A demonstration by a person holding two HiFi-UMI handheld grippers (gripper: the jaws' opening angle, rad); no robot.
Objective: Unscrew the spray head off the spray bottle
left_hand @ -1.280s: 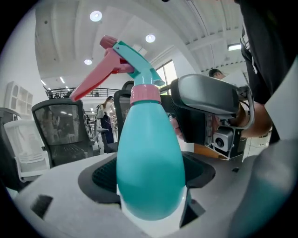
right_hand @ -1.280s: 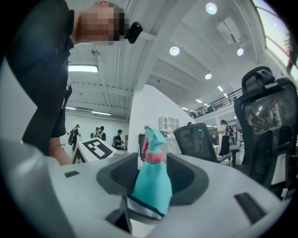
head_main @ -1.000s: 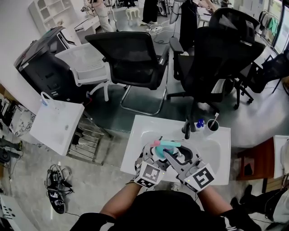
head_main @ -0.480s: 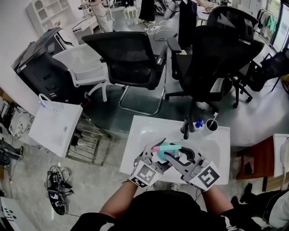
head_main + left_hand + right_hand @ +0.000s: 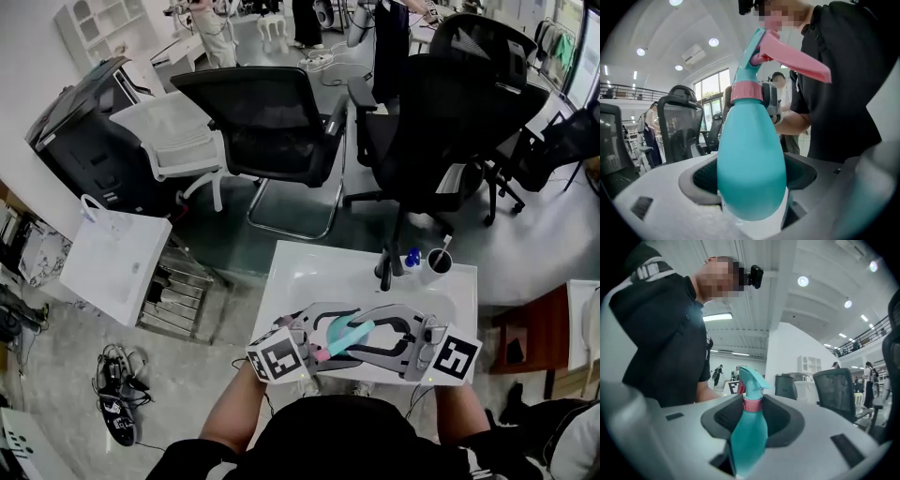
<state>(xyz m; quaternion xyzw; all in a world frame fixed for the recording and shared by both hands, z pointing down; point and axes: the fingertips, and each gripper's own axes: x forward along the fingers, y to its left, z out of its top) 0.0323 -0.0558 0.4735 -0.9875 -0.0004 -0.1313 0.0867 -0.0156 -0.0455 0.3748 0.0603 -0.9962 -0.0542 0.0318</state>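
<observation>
- I hold the spray bottle (image 5: 349, 333) in the air between both tools. It is just in front of my chest and over the near edge of the white table (image 5: 286, 272).
- My left gripper (image 5: 751, 174) is clamped on the fat teal belly of the bottle — the dark pads (image 5: 701, 176) press it from both sides, low on the body.
- In the left gripper view the bottle rises away from the jaws at a tilt. The pink collar (image 5: 746, 91) sits above the belly and the spray head (image 5: 751, 51) is on top.
- The pink trigger (image 5: 799, 63) sticks out toward my black shirt (image 5: 843, 103).
- My right gripper (image 5: 752, 420) comes in from the opposite side. Its jaws have just been closing in, with the bottle's narrower upper body and collar between them. As far as I can see, their pads sit against the bottle — a grip, not a gap.
- In the head view the two sets of jaws overlap around the bottle. The left marker cube (image 5: 275, 356) and the right marker cube (image 5: 457, 359) are well apart at either end.
- The spray head is on the bottle, with the collar seated at the neck.
- Farther back on the table stands a cup (image 5: 441, 262), well apart from the bottle.
- Black office chairs (image 5: 272, 122) stand on the floor beyond the table's far edge.
</observation>
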